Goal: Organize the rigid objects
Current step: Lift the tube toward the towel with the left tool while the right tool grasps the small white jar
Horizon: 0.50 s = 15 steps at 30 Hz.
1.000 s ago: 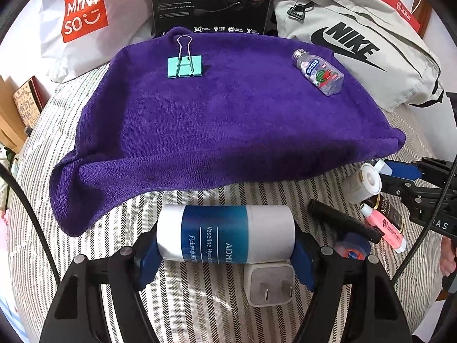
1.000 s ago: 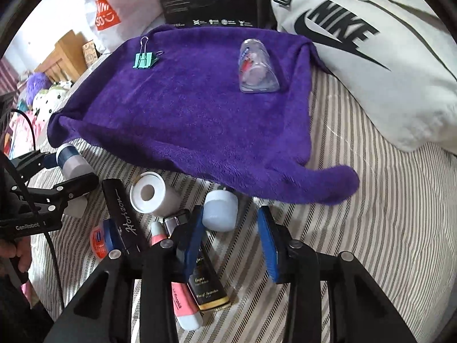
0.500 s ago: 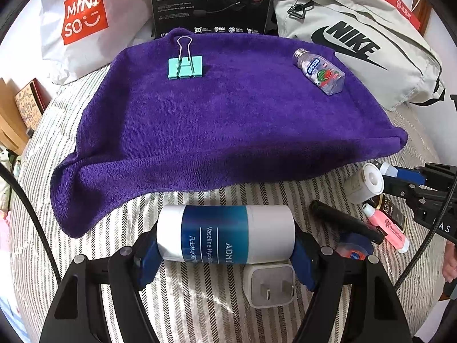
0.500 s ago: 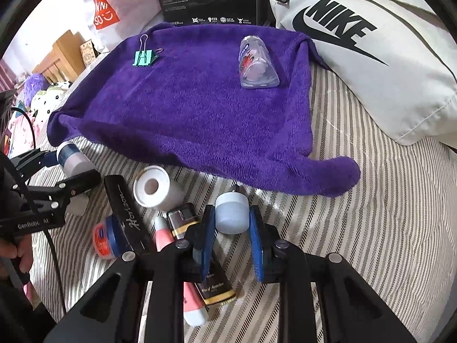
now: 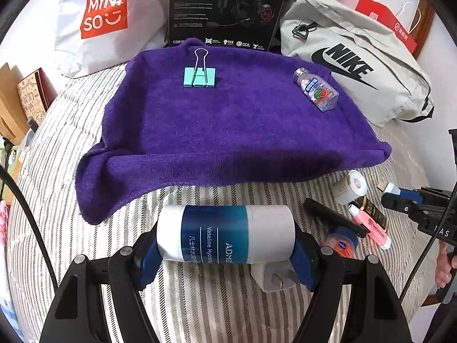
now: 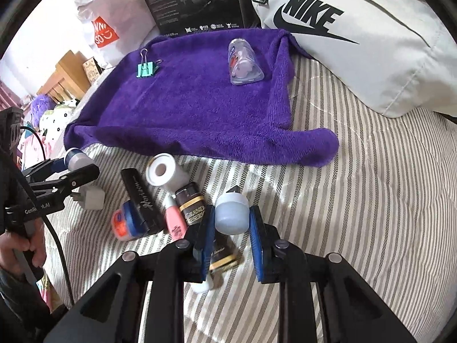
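My left gripper [image 5: 225, 245] is shut on a white and blue Vaseline tube [image 5: 225, 233], held crosswise above the striped bed, just before the purple towel [image 5: 228, 131]. My right gripper [image 6: 230, 220] is shut on a small pale blue and white bottle [image 6: 230, 214], lifted off the bed. On the towel lie a teal binder clip [image 5: 200, 75] and a small clear bottle [image 5: 317, 93]; both show in the right wrist view too, the clip [image 6: 146, 68] and the bottle [image 6: 244, 63].
Loose items lie on the bed: a white tape roll [image 6: 165, 174], black case [image 6: 140, 200], pink highlighter [image 6: 175, 220], orange and blue tin [image 6: 124, 224], dark box [image 6: 194, 211], white charger plug [image 6: 92, 198]. A Nike bag [image 5: 357, 68], black box [image 5: 225, 5] and Miniso bag [image 5: 102, 14] stand behind.
My right gripper closed on the small pale bottle and lifted it off the bed. My left gripper kept the tube and rose slightly, moving a little back.
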Each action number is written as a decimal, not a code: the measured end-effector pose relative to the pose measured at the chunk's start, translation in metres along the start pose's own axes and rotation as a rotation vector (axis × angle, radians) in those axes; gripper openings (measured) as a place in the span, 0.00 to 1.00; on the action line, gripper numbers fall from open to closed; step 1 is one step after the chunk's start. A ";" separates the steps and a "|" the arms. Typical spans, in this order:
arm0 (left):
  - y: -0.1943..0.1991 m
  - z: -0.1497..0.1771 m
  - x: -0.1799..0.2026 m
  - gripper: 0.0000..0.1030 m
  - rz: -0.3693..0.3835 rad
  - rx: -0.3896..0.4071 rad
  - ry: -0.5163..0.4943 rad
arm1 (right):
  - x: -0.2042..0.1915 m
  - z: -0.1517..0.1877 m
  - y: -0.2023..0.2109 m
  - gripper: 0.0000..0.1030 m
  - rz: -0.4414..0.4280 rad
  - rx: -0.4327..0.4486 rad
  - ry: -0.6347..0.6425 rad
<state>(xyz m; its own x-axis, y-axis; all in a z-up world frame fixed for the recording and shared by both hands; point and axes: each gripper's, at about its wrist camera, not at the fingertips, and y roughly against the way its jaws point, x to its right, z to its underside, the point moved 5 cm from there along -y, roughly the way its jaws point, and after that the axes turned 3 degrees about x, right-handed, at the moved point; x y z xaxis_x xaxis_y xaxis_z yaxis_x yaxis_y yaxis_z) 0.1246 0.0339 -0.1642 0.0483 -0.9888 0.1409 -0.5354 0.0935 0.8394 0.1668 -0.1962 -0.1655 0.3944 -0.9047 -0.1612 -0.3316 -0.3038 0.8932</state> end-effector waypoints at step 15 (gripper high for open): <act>0.029 0.002 -0.013 0.72 0.027 0.034 0.020 | -0.013 0.002 0.023 0.23 -0.010 0.042 0.007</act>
<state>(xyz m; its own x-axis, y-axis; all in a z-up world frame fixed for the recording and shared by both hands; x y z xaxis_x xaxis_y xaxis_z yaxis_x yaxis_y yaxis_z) 0.1061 0.0496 -0.1427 0.0505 -0.9834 0.1740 -0.5654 0.1155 0.8167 0.1524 -0.1920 -0.1437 0.4037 -0.8994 -0.1675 -0.3632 -0.3256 0.8730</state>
